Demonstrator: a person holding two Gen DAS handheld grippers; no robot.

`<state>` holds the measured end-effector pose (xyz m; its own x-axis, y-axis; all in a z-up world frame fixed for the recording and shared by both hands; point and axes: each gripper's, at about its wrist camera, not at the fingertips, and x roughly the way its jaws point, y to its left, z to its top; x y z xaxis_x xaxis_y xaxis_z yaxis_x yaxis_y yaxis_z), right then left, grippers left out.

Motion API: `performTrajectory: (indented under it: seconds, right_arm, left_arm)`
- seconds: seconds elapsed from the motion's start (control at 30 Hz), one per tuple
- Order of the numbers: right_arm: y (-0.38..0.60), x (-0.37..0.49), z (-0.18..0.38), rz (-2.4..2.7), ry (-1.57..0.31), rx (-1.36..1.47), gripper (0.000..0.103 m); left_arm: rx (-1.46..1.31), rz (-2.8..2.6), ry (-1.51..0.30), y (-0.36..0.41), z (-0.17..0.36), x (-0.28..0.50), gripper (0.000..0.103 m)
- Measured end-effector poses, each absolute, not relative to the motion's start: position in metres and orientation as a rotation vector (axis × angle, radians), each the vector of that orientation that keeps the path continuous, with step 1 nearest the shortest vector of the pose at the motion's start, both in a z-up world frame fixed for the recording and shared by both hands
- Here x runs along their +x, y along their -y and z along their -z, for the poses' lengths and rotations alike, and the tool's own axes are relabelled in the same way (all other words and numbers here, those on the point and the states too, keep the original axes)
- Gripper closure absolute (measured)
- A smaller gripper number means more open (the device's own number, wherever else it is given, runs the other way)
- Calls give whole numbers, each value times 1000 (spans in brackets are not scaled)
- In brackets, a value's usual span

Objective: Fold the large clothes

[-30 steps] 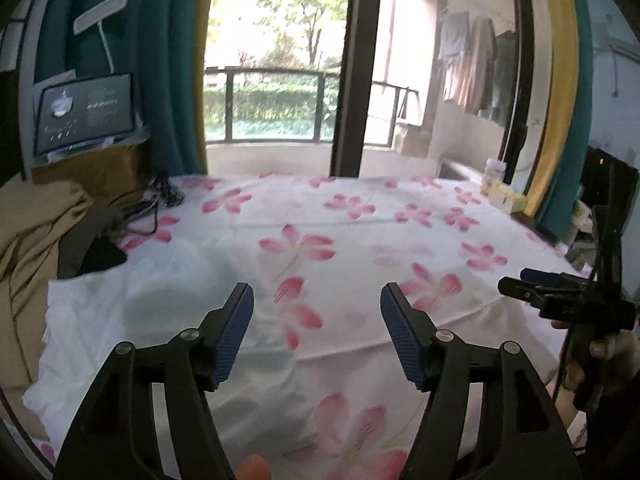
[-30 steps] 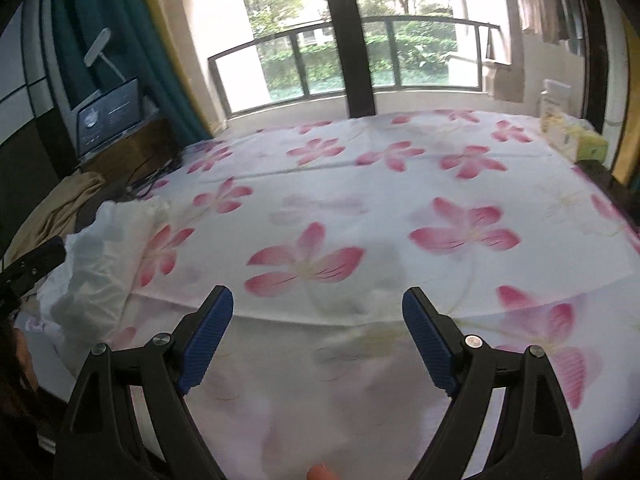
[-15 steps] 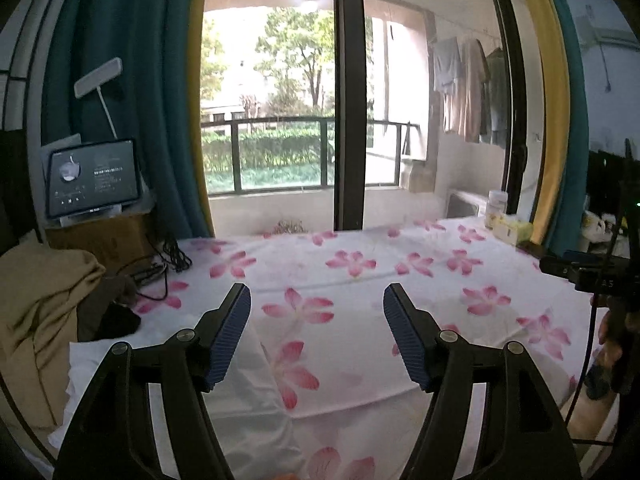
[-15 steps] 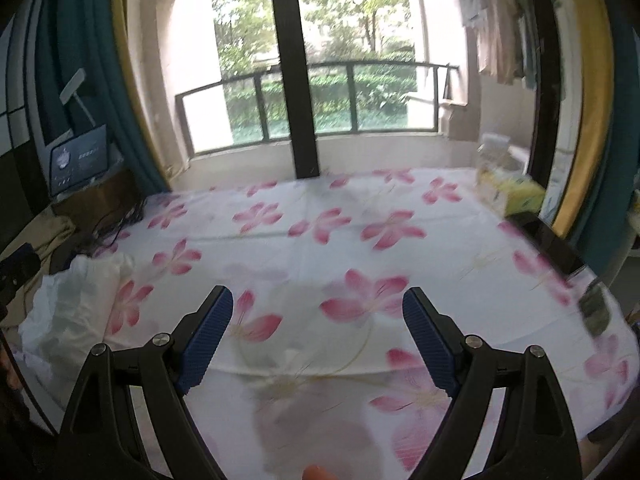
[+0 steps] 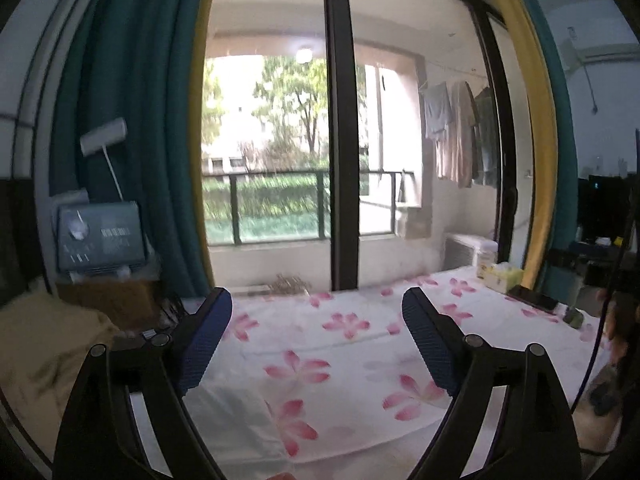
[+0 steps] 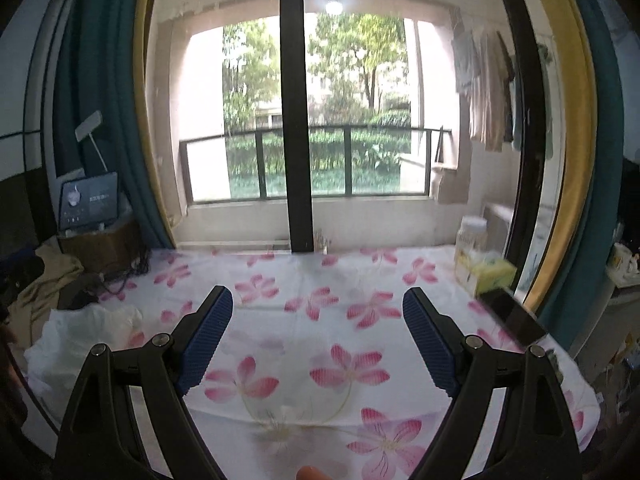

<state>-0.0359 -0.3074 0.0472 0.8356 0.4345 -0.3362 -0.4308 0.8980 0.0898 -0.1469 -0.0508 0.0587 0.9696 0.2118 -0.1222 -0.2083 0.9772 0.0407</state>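
Both tools, left (image 5: 316,340) and right (image 6: 318,340), gape wide, holding nothing, raised above the bed. White garment (image 6: 86,334) lies rumpled at the floral sheet's (image 6: 320,320) left edge, apparently unfolded; folding seemingly remains.

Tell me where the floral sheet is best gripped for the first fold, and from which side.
Probably at its near edge, one corner per gripper, coming from the near side. The sheet lies spread flat, so only the hem gives a pinchable lip. Both the left gripper and right gripper are open above it, facing the window.
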Motion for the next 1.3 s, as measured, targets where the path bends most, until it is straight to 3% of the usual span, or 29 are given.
performTrajectory:
  seconds: [0.37,0.47,0.6,0.87,1.3]
  right_arm:
    - [308,-68,-95,-464,-196,53,15]
    - [301,-77,-102,-469,-165,37,14]
    - [297,-88,-111,-463,-128,48,4]
    - [280,-103,-126,-452,-108,40,4]
    - [254,-97,-104,-490,-196,-7,4]
  left_arm:
    - [35,-314,55,49,-92,-191,14]
    - [-3,-285,44,41,-97,-195,14]
    - [-38,-262,32,29,-102,-201,14]
    - [-52,-277,33,13,-103,-216,14]
    - [-103,-274,-56,-8,-88,-210,14]
